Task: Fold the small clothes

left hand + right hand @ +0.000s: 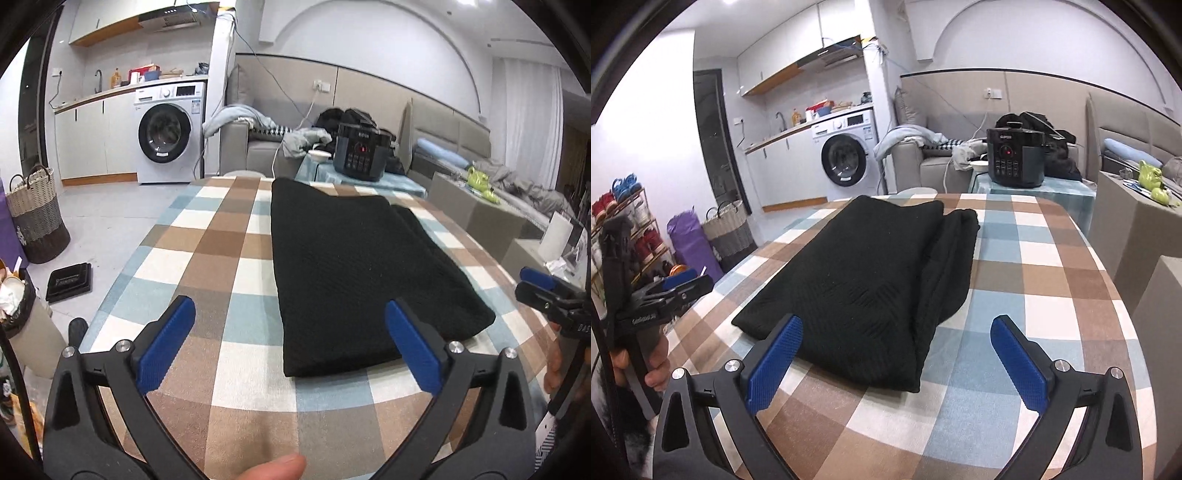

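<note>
Over on the left, the left gripper (290, 339) hangs just above the checked tablecloth (207, 236), fingers spread wide and holding nothing. Its right blue pad (413, 347) shows in front of the near edge of the black garment (354, 266); whether it touches the cloth cannot be told. The left pad sits over bare checks.

Centre of the table now: the black knit garment lies flat as a long strip running from the near edge toward the far end. It looks folded lengthwise already, with a second layer peeking out along its right side at the far end. That reads as the side fold done and the end-over-end fold not yet made.

Moving right, the right gripper (897, 350) is poised at the garment's near end, fingers likewise wide apart and empty. From the right wrist view its left pad (774, 360) overlaps the near hem while the right pad hovers over blue and white squares, clear of the fabric.

Beyond the table, well apart from the action, a dark pressure cooker (1015, 157) sits on a side table and a washing machine (847, 157) stands against the far wall.

The judgement: both tools are lined up for the next fold. That move calls for each gripper to drop onto a near corner, pinch through all the layers, and carry the near end toward the far end evenly so the strip does not skew.
</note>
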Demonstrator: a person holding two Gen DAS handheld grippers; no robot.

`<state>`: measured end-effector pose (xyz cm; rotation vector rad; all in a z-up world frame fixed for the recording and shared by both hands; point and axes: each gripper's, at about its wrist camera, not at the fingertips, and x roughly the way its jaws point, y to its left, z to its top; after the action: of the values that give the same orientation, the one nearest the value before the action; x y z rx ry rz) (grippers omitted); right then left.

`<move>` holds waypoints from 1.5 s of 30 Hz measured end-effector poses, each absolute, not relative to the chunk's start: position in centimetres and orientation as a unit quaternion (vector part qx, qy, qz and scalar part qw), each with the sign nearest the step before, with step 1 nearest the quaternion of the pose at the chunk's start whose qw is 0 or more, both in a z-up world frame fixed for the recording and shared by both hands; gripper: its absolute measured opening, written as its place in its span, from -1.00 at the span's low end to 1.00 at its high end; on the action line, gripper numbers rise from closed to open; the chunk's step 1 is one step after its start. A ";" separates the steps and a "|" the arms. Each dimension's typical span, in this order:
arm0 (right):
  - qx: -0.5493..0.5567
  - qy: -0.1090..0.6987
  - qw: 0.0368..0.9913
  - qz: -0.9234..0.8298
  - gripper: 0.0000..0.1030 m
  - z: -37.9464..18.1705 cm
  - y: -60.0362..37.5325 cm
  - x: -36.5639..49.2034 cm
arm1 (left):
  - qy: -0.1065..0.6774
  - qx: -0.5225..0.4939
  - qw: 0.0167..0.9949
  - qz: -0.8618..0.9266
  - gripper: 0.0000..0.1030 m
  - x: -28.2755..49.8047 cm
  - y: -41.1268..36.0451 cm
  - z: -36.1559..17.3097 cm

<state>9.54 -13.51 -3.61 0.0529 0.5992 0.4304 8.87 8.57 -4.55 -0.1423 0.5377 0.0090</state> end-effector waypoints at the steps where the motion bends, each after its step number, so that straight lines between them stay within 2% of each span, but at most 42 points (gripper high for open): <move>1: 0.028 0.291 0.933 0.211 1.00 -3.7 -13.5 9.5 | 0.264 -0.070 0.962 0.004 0.98 8.9 8.6 -4.7; 24: 0.029 0.222 0.950 0.218 1.00 -4.0 -13.8 7.8 | 0.238 -0.071 0.969 -0.004 0.98 9.0 7.9 -5.7; 45: 0.044 0.221 0.951 0.213 1.00 -4.3 -14.4 8.1 | 0.228 -0.058 0.972 -0.015 0.98 8.5 7.4 -5.7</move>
<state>8.07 -14.41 -4.27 0.0889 0.4487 0.4336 8.49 7.42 -5.71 -0.1166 0.4605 -0.0293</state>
